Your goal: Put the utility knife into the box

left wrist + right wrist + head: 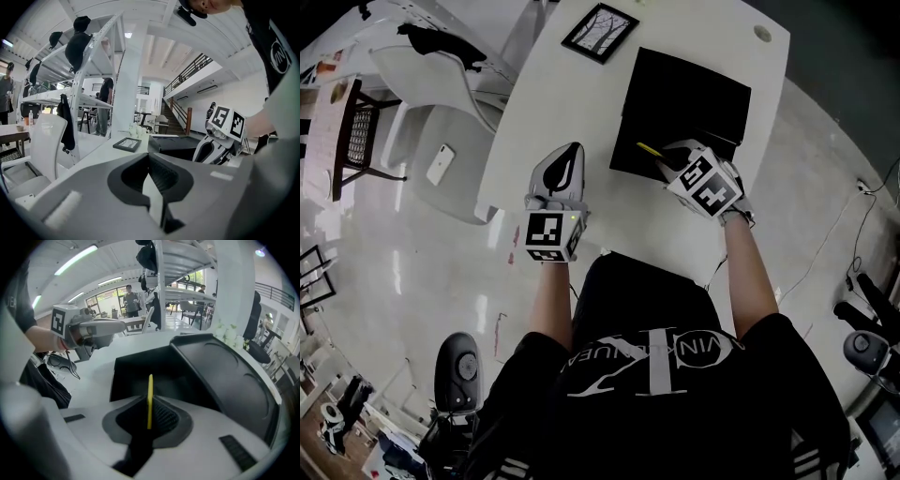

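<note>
The utility knife point(149, 399), a thin yellow thing that I see edge-on, is clamped between the two jaws of my right tool point(150, 405), and its front end sticks out past the jaw tips. In the head view the knife point(648, 149) points away from me and to the left, above the near part of the black box point(630, 159); I cannot tell if it touches the box. The box point(138, 373) stands open on the white tabletop point(572, 103). Its dark inside is directly in front of the right tool point(667, 157), and its lid point(225, 380) is folded back on the far side, tilted, to the right in the right gripper view. From above, the lid point(689, 89) looks like a large black square. My left tool point(566, 157) is to the left of the box, well apart from it, over the tabletop. Its jaws are pressed together with nothing between them, as the left gripper view point(149, 161) shows. Further away, near the far edge of the tabletop, lies a small picture frame point(600, 31) with a dark border. To the left of the tabletop stands a white chair point(455, 131), and a white phone point(441, 164) lies on its seat.
</note>
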`<move>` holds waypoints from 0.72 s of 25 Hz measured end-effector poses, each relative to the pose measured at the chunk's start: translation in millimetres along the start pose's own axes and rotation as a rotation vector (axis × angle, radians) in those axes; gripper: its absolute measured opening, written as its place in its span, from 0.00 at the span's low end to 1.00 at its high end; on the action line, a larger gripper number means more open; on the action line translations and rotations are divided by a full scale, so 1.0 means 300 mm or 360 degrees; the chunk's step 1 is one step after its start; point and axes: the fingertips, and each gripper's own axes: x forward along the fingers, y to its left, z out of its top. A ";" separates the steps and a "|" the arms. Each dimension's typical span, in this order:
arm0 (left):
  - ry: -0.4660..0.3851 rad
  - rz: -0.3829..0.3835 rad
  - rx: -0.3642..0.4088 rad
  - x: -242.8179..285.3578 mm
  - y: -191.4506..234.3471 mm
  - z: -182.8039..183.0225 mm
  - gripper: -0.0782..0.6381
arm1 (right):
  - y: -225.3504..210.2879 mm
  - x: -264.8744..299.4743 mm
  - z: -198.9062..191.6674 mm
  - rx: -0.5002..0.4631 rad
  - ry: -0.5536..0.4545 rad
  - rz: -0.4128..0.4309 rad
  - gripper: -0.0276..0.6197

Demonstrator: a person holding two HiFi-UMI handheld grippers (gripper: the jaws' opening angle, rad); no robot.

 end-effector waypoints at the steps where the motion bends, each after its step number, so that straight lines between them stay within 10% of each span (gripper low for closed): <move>1: 0.0002 0.0001 -0.0002 0.003 0.000 -0.001 0.12 | 0.001 0.003 0.000 0.0008 0.0004 0.0016 0.12; 18: 0.0023 0.0005 -0.0061 0.018 -0.006 -0.016 0.12 | 0.022 0.016 -0.023 0.0076 0.0129 0.0152 0.12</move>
